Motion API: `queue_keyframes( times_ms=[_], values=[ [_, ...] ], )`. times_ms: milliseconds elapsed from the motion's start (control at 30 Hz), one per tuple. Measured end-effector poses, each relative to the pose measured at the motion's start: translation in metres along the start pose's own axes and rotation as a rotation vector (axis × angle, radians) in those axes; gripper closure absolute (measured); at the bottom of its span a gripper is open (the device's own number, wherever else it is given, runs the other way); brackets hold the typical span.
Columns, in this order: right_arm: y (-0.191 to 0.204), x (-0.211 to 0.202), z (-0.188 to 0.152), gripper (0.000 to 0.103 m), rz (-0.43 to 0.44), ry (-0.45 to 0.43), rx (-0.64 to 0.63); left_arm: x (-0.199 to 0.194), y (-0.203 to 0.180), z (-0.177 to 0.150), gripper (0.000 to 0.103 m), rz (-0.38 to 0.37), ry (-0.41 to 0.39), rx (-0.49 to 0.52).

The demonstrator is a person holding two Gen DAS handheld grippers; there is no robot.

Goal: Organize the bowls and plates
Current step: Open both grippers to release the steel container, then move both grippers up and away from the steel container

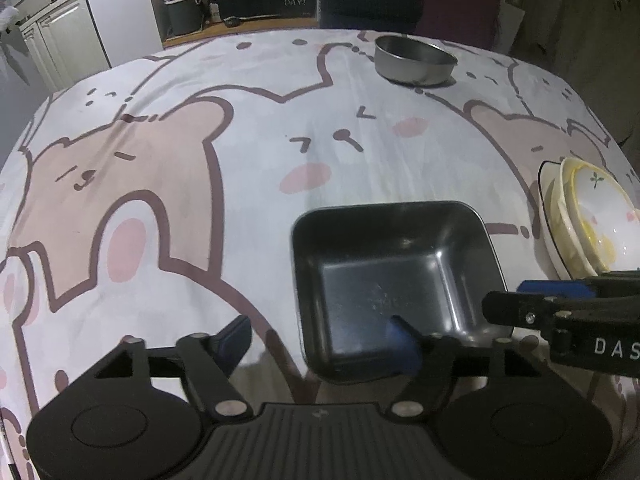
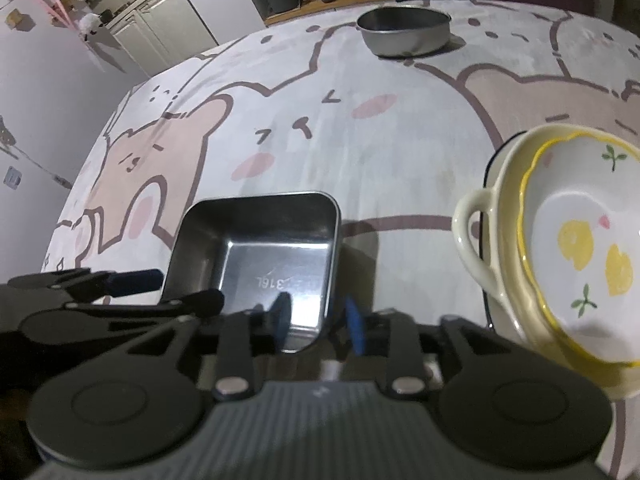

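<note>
Square metal tray (image 1: 392,280) low centre on the desk (image 1: 248,184), both tools spread: left tool (image 1: 320,340) straddling its near-left wall, right tool (image 2: 320,320) straddling its near-right corner, neither pinching.

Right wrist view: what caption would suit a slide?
Open right fingers straddle the near wall of a square steel tray, with stacked bowls on the right and a round pan beyond.

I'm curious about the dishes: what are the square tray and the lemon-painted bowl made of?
The square tray looks like stainless steel: mirror-like floor, stamped "316L". The lemon-painted bowl seems glazed ceramic: glossy white, yellow rim. Under it, a cream handled dish looks ceramic too.
</note>
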State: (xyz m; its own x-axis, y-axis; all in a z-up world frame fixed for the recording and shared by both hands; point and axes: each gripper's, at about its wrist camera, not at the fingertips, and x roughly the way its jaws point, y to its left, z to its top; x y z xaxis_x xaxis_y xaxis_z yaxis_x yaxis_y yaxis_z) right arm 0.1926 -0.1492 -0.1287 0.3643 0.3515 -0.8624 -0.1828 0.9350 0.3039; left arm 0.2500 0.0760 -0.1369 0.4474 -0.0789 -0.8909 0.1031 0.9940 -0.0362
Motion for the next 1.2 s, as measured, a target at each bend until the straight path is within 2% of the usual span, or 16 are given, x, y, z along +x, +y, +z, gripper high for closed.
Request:
queue_keyframes(
  times_ms=[233, 333, 367, 533, 800, 1000, 1200],
  values=[
    [0.004, -0.017, -0.002, 0.035, -0.020, -0.046, -0.060, -0.023, 0.015, -0.001, 0.004, 0.011, -0.087, -0.038],
    [0.005, -0.035, 0.001, 0.026, -0.021, -0.112, -0.083, -0.034, 0.022, 0.001, 0.000, 0.012, -0.141, -0.067],
    [0.004, -0.041, 0.002, 0.019, -0.024, -0.136, -0.085, -0.037, 0.023, 0.001, 0.000, 0.014, -0.158, -0.071],
    [-0.007, -0.072, 0.015, 0.000, -0.031, -0.264, -0.099, -0.050, 0.023, 0.012, 0.000, 0.014, -0.233, -0.090],
    [-0.048, -0.098, 0.053, 0.000, -0.060, -0.375, -0.058, -0.056, 0.004, 0.045, 0.000, 0.006, -0.394, -0.128],
    [-0.081, -0.094, 0.087, 0.000, -0.093, -0.461, -0.012, -0.042, -0.016, 0.081, 0.000, -0.037, -0.450, -0.163],
    [-0.121, -0.078, 0.130, 0.000, -0.115, -0.472, 0.073, -0.014, -0.032, 0.127, 0.000, -0.040, -0.489, -0.194]
  ],
)
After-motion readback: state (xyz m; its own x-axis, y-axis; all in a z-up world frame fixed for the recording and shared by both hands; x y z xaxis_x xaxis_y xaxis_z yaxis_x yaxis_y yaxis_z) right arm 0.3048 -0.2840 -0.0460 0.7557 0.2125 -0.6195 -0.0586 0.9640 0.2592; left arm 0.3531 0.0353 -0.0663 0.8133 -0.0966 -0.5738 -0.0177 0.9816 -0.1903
